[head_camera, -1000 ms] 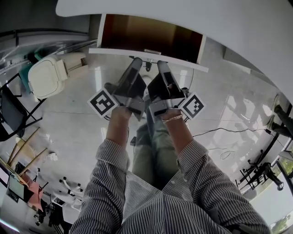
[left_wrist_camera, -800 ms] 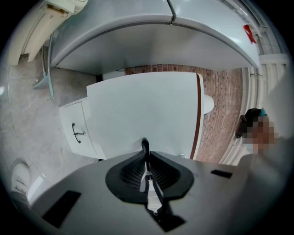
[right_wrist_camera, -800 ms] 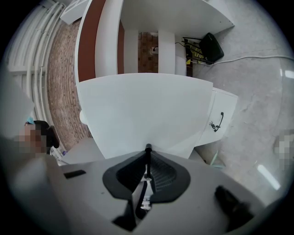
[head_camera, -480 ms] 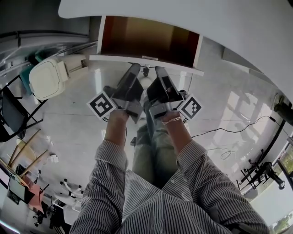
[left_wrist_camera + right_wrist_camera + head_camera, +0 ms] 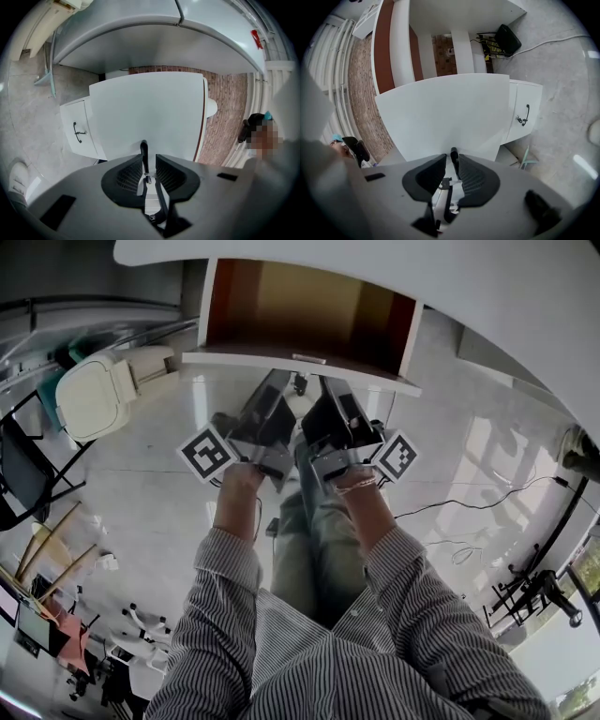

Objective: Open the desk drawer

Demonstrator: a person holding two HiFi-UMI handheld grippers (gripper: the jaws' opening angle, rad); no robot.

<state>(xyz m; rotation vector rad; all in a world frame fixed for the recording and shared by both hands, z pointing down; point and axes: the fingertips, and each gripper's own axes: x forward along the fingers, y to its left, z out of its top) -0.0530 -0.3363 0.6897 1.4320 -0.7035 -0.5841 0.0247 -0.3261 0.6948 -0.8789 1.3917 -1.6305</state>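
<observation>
The desk drawer (image 5: 244,360) stands pulled out from under the white desk top (image 5: 441,287), its brown inside bare. Both grippers point level at its white front panel (image 5: 150,108) (image 5: 450,112). My left gripper (image 5: 279,382) (image 5: 148,161) has the thin dark drawer handle (image 5: 144,149) between its jaws; they are opening and a gap shows beside the handle. My right gripper (image 5: 330,386) (image 5: 452,161) straddles the same handle (image 5: 453,154), and its jaws are opening too. In the head view the handle (image 5: 310,359) sits just ahead of both grippers.
A white side cabinet (image 5: 77,131) (image 5: 527,115) with its own dark handle stands beside the drawer. A cream seat (image 5: 94,395) and a black chair (image 5: 23,470) are at the left. A cable (image 5: 469,510) lies on the glossy floor at the right. My legs are below the grippers.
The drawer has slid further out toward me, so more of its brown inside shows. Both hands have stayed at the handle.
</observation>
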